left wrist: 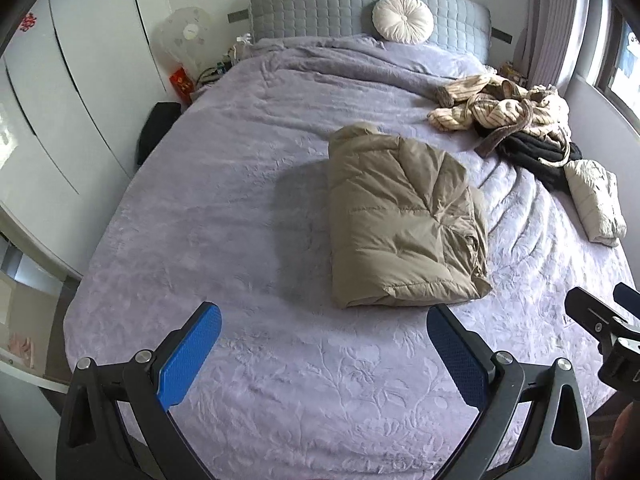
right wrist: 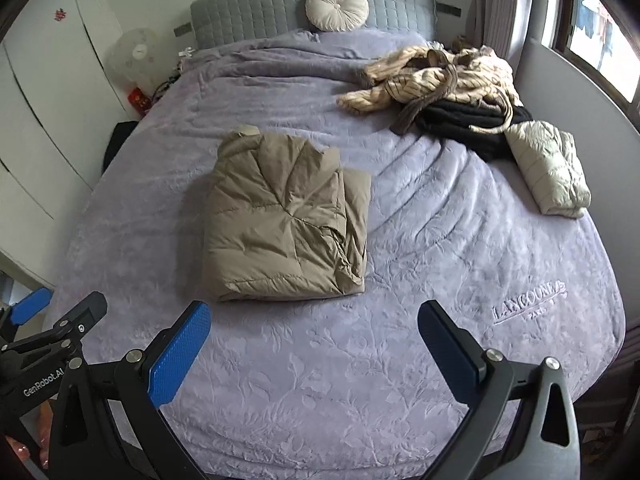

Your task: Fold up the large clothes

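Note:
A tan puffer jacket (left wrist: 404,216) (right wrist: 286,220) lies folded into a thick rectangle in the middle of the lilac bedspread (left wrist: 280,380) (right wrist: 320,380). My left gripper (left wrist: 324,320) hovers open above the bedspread, just short of the jacket's near edge, with nothing between its blue pads. My right gripper (right wrist: 314,316) is open too, wide and empty, near the jacket's front right corner. Each gripper shows at the edge of the other's view: the right gripper (left wrist: 604,320) and the left gripper (right wrist: 52,320).
A heap of unfolded clothes, striped cream (left wrist: 500,108) (right wrist: 432,76) over black (left wrist: 532,152) (right wrist: 468,124), lies at the bed's far right. A folded pale jacket (left wrist: 596,200) (right wrist: 552,168) rests beside it. A round cushion (left wrist: 402,18) (right wrist: 336,6) leans on the grey headboard. White wardrobes (left wrist: 60,100) stand left.

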A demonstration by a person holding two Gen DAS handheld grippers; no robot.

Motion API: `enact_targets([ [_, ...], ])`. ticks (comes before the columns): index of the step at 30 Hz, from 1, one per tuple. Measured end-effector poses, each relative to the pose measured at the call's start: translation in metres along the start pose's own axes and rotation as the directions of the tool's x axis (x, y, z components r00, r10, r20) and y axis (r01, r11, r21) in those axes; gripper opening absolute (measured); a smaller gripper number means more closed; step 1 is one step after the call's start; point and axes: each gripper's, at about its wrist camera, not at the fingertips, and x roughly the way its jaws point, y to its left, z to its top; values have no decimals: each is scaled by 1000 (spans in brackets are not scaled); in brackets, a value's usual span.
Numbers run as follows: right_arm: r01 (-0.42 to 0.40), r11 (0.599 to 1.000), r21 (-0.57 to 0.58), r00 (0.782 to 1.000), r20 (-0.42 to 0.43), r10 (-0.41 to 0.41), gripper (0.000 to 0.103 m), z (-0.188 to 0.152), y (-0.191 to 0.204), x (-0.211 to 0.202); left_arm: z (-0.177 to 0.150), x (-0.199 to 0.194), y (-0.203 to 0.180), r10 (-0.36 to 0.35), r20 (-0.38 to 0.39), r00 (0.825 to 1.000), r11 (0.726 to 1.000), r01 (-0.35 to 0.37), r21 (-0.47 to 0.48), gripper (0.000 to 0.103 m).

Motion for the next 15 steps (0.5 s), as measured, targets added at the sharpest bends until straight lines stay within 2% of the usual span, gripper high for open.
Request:
enact_targets([
  [15, 5, 1000, -14, 1000, 17, -4, 103, -5, 6, -12, -9, -17, -6, 7, 21, 1000, 1000, -7, 9, 103],
])
